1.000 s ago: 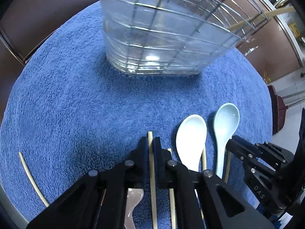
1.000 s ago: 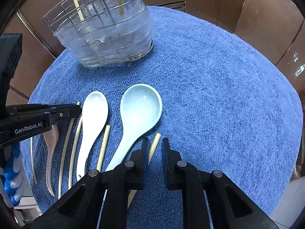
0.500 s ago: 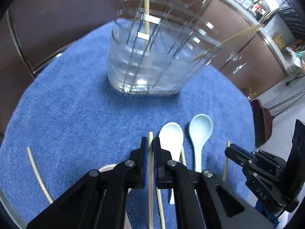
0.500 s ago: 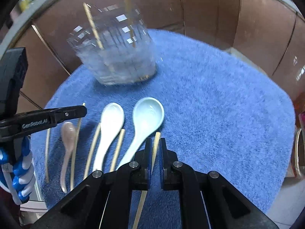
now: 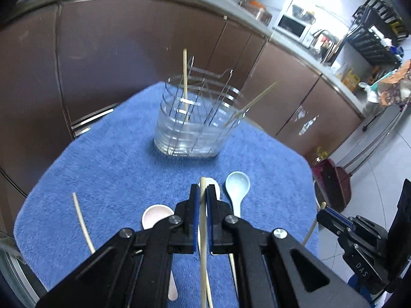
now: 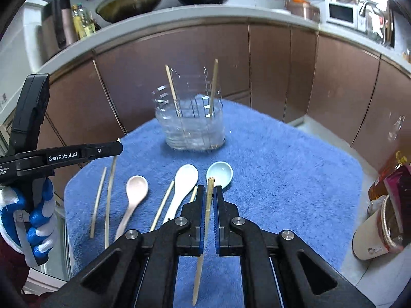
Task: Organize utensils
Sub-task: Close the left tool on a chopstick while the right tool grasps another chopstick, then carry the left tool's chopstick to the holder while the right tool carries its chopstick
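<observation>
Left gripper [image 5: 203, 192]: jaws pressed onto a pale chopstick [image 5: 203, 231] that runs lengthwise between them, tip poking just past the pads, raised above the blue towel [image 5: 102, 174]. In the right wrist view the same gripper [image 6: 117, 147] appears at left, chopstick hanging down from its tip.

Right gripper [image 6: 210, 192]: jaws closed on a second chopstick [image 6: 204, 231], held lengthwise, tip protruding beyond the fingertips, lower end slanting down below the jaws (it touches the left pad; contact with the right pad is hard to tell).

Clear utensil holder with wire dividers [image 6: 192, 125] stands on the far side of the towel, well apart from both grippers; two chopsticks stand upright in it.

On the towel, between holder and grippers: pink spoon [image 6: 134, 195], white spoon [image 6: 183, 184], pale blue spoon [image 6: 221, 175], plus loose chopsticks lying beside them.
</observation>
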Motion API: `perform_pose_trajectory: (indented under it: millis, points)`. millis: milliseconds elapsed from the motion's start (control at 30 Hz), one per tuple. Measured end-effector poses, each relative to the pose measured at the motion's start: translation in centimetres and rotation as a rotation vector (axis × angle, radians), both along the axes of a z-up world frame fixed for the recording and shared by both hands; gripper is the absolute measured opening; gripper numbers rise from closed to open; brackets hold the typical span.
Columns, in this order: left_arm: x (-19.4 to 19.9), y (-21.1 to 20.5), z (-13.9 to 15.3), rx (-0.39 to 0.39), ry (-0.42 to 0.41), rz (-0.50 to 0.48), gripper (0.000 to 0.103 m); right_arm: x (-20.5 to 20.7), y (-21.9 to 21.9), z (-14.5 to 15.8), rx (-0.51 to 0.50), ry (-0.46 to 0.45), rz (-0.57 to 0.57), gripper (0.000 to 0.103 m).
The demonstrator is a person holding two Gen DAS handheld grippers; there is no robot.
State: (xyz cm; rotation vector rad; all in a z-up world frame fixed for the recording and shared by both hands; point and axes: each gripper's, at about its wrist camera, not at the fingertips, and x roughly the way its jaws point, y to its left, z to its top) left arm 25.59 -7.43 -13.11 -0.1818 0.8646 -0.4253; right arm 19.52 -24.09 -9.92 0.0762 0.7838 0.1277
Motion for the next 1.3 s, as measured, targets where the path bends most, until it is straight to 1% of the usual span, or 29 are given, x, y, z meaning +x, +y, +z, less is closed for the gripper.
perform_pose_trajectory:
  millis: [100,133,233,433,567,700,833,967,1133,1233,1300]
  points:
    - [-1.9,0.8,1.4,-0.018,-0.04,0.009,0.004,-2.3,0.6,1.6,-0.002,-0.047,-0.006,0.005]
    - [-2.5,1.0,1.8,-0.019,-0.057,0.013,0.004,-2.6,0.8,1.7,-0.002,-0.056,-0.007,0.005]
    - [-4.4,1.7,3.4,-0.019,-0.115,0.022,0.004,-4.5,1.3,3.3,-0.013,-0.103,-0.006,0.005]
    - [-7.2,3.3,6.7,-0.035,-0.216,0.052,0.004,-7.0,2.2,6.2,-0.008,-0.2,-0.001,0.005]
    - [-8.2,4.1,8.9,-0.04,-0.287,0.075,0.004,-7.5,3.2,7.7,-0.016,-0.247,0.016,0.005]
    - [-8.2,4.4,10.9,-0.048,-0.352,0.097,0.004,-7.2,3.7,9.0,-0.006,-0.282,0.035,0.005]
    - [-7.0,4.4,13.1,-0.068,-0.425,0.126,0.004,-5.8,3.6,10.2,0.007,-0.312,0.047,0.005]
    - [-4.7,4.0,15.5,-0.09,-0.492,0.154,0.004,-3.2,3.2,12.1,0.03,-0.355,0.058,0.005]
    - [-0.3,3.0,17.8,-0.112,-0.591,0.204,0.004,1.3,3.0,14.9,0.051,-0.42,0.077,0.005]
    - [2.4,2.2,18.4,-0.098,-0.651,0.238,0.004,4.3,2.9,16.0,0.062,-0.457,0.087,0.005]
    - [4.5,1.6,18.4,-0.087,-0.675,0.264,0.004,6.3,2.9,16.4,0.056,-0.478,0.087,0.005]
